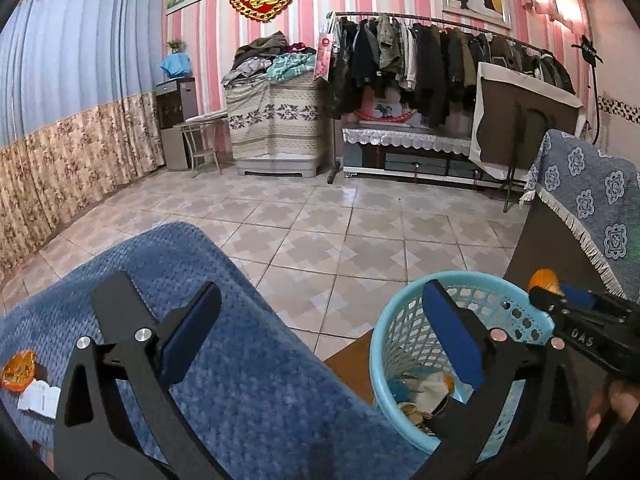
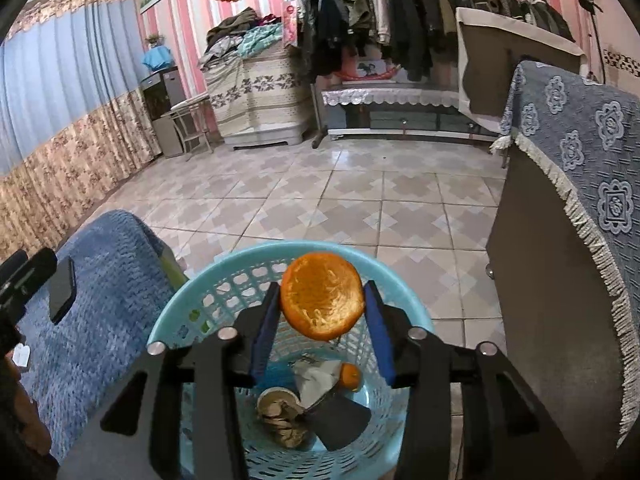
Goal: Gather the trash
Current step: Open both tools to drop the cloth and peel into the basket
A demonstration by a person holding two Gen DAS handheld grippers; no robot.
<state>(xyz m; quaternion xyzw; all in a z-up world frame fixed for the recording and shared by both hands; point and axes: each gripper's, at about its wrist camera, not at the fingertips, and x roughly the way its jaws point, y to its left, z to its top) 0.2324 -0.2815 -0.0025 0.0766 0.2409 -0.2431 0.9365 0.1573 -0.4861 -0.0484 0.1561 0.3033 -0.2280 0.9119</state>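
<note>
A light blue plastic basket [image 2: 192,304] stands on the floor and holds crumpled paper, peel and other scraps. Over its mouth my right gripper [image 2: 322,300] is shut on a cup-shaped piece of orange peel [image 2: 320,292], with both blue pads touching its sides. In the left wrist view the same peel [image 1: 542,278] shows at the tip of the right gripper [image 1: 560,292] above the basket [image 1: 404,344]. My left gripper [image 1: 320,296] is wide open and empty, spanning the blue blanket's edge and the basket. Another orange peel [image 1: 18,372] and a white paper scrap [image 1: 38,400] lie on the blanket [image 1: 240,360].
A dark phone [image 2: 62,292] lies on the blanket. To the right stands a brown cabinet [image 2: 532,280] draped with a blue patterned cloth [image 2: 580,140]. Tiled floor [image 1: 320,220] stretches ahead to a clothes rack [image 1: 420,52], a low bench and a covered chest.
</note>
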